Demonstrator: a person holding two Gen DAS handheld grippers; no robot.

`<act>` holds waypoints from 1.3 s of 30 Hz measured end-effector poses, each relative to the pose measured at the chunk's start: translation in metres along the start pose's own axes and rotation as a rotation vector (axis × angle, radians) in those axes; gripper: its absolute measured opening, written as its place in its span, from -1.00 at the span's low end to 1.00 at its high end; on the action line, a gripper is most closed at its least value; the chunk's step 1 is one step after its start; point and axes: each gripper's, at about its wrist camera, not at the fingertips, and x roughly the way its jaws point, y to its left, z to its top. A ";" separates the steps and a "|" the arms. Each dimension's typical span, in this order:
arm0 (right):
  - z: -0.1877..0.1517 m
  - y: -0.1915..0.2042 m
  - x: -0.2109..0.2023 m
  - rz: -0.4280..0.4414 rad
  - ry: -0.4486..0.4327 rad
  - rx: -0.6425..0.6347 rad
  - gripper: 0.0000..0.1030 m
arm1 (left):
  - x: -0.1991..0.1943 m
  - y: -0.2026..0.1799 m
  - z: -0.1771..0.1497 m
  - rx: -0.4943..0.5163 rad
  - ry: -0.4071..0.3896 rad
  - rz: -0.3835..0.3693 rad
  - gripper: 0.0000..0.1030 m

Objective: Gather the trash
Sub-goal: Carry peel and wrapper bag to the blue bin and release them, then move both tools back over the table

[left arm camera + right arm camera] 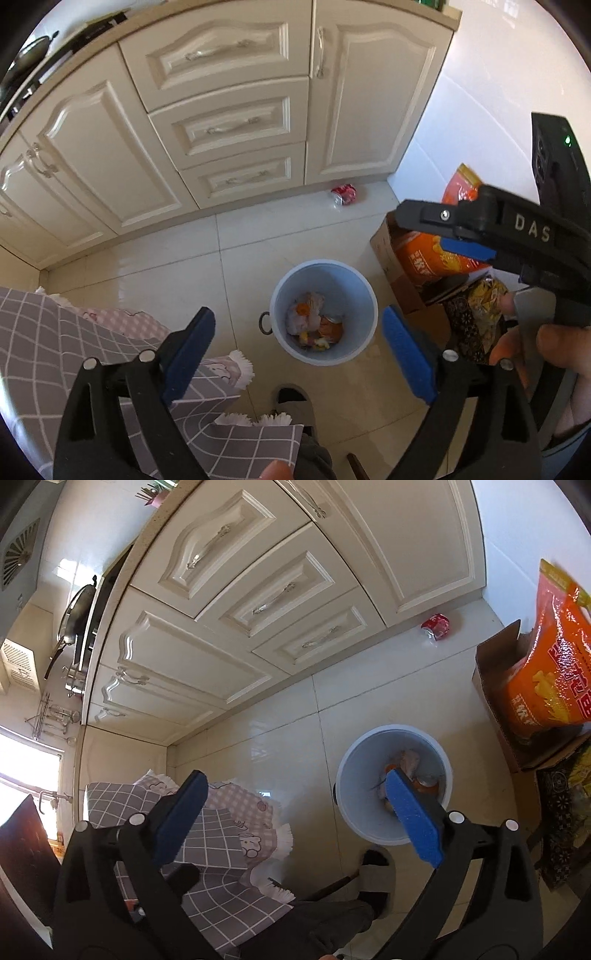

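Trash already sits in one pale blue bin (pixel 323 312) — crumpled wrappers, white and orange — standing on the tiled floor (pixel 166 266) straight ahead of the left tongs (pixel 297 356), between their two blue-padded fingers in that view. One crushed red can (pixel 344 194) lies loose on the floor well beyond the bin, close against the foot of the cream cabinets (pixel 207 122); its lettering is too small to read. Both fingers of the left tongs stand wide apart with nothing between them. So do those of the right tongs (pixel 295 818), which grip nothing; from their own camera the right-hand pad overlaps the bin's rim, and the can (pixel 436 627) lies far ahead and to the right. On the body of the right tongs, seen from the left camera, the white letters "DAS" can be read. Right of both tongs an open cardboard box (pixel 493 686) holds one large orange bag (pixel 550 672) with yellow and white Chinese characters, not legible; beside it lies a dark patterned bag with yellow foil (pixel 476 314). Left of and below the tongs hangs a grey checked cloth (pixel 218 845) over a pink cartoon-print one. One slippered foot (pixel 376 878) stands just short of the bin. Three drawers are stacked in the cabinets, with doors either side, and a pan (pixel 75 616) rests on the counter.
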 end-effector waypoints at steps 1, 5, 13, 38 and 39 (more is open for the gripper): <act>-0.001 0.002 -0.002 0.002 -0.003 -0.003 0.86 | -0.005 -0.001 -0.002 -0.003 -0.009 0.002 0.75; -0.008 0.018 -0.013 0.012 -0.022 -0.023 0.86 | -0.031 0.002 -0.008 -0.014 -0.057 0.003 0.75; -0.021 0.063 -0.050 0.047 -0.084 -0.082 0.86 | -0.094 0.009 -0.021 -0.030 -0.178 0.012 0.75; -0.108 0.286 -0.124 0.238 -0.178 -0.481 0.88 | -0.290 0.115 -0.124 -0.245 -0.530 0.196 0.75; -0.114 0.294 -0.124 0.242 -0.177 -0.500 0.88 | -0.294 0.119 -0.130 -0.252 -0.537 0.204 0.75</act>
